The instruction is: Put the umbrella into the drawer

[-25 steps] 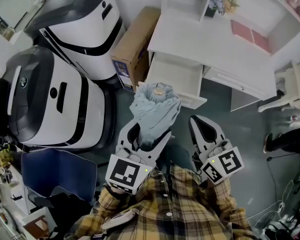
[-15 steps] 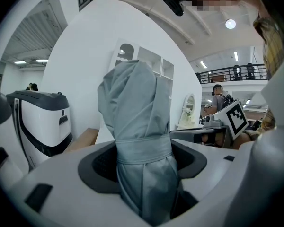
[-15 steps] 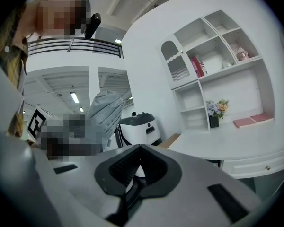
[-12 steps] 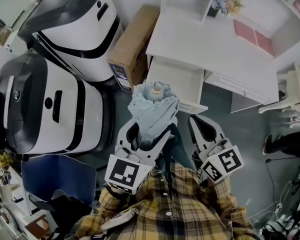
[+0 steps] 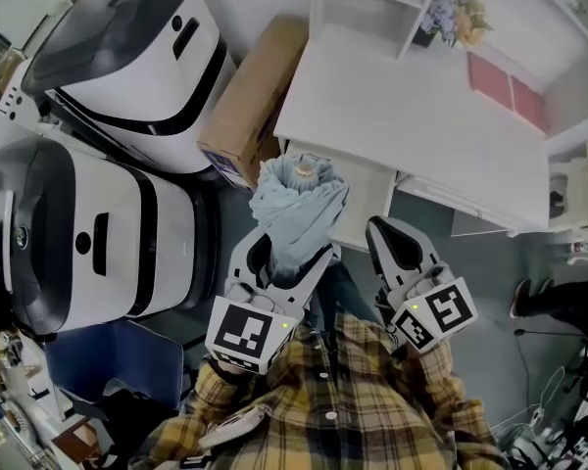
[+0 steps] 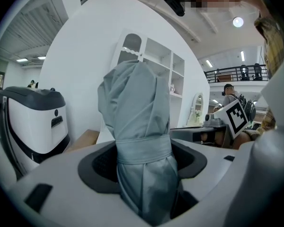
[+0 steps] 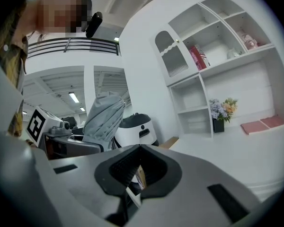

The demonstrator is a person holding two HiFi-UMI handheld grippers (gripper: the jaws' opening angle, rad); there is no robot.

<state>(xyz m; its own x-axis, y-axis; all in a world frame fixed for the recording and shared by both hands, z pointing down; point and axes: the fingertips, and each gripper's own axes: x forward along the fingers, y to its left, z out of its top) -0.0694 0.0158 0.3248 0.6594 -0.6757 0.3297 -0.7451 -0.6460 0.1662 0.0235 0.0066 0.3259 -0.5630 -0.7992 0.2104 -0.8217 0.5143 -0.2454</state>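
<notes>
A folded grey-blue umbrella (image 5: 299,209) stands upright between the jaws of my left gripper (image 5: 289,255), which is shut on it at its strap. In the left gripper view the umbrella (image 6: 137,126) fills the middle, with the left gripper (image 6: 142,163) closed round its lower half. Its top end lies over the near left corner of the open white drawer (image 5: 370,196) under the white desk (image 5: 412,106). My right gripper (image 5: 389,235) hangs beside it on the right, shut and empty. The right gripper view shows that gripper (image 7: 132,170) with jaws together and the umbrella (image 7: 103,117) off to its left.
Two large white-and-black machines (image 5: 127,57) (image 5: 88,233) stand at the left. A cardboard box (image 5: 245,101) leans between them and the desk. A shelf unit with a flower pot (image 5: 451,13) and pink books (image 5: 505,81) sits on the desk's far side. A blue chair (image 5: 108,360) is at the lower left.
The desk and drawer have drawn closer and lower in the head view. The umbrella's top now overlaps the drawer's near corner. Both grippers keep their hold and spacing.
</notes>
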